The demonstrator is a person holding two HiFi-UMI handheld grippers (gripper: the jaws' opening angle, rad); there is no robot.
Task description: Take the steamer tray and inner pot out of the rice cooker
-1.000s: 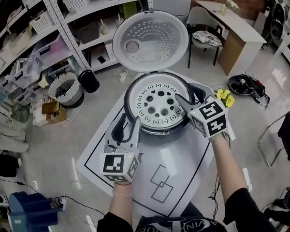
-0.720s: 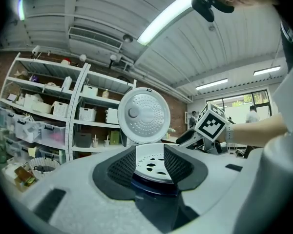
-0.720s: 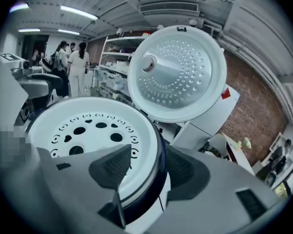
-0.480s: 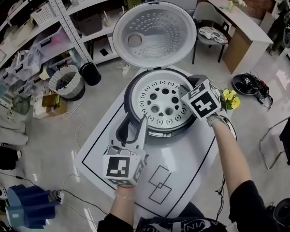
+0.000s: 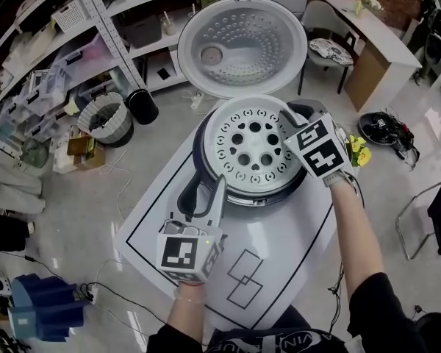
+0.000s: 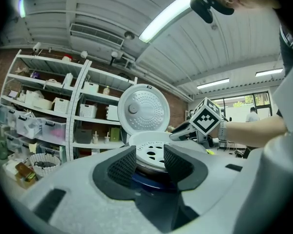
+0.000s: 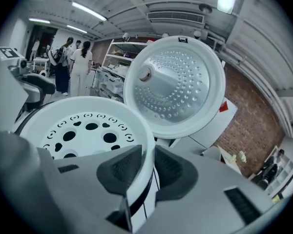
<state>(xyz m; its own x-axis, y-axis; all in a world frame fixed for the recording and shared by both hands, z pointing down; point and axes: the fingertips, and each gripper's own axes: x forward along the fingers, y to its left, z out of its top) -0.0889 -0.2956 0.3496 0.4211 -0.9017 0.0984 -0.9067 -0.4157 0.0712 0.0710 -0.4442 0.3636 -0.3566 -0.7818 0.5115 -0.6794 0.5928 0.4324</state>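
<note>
dark blue round rice cooker (image 5: 200, 159): sits on the white mat with black outlines (image 5: 279, 271), right in front of me, my landmark for everything below
round white lid (image 5: 242, 46): flipped up at the cooker's far side, dimpled underside facing me
white round plastic steamer tray with holes (image 5: 253, 142): in the cooker's mouth, filling it edge to edge
right gripper (image 7: 144, 167): at the cooker's right side, angled down over the tray's edge. Its jaws have just been closing and now they're clenched on the tray's upright rim, one pad inside the wall, the other outside
left gripper (image 6: 150, 160): at the cooker's near-left side, pretty much level, next to the dark handle (image 5: 186, 197). Its jaws are spread apart and I see nothing squeezed between the pads, just the cooker's blue body beyond them
inner pot: covered by the tray, honestly can't make it out
</note>
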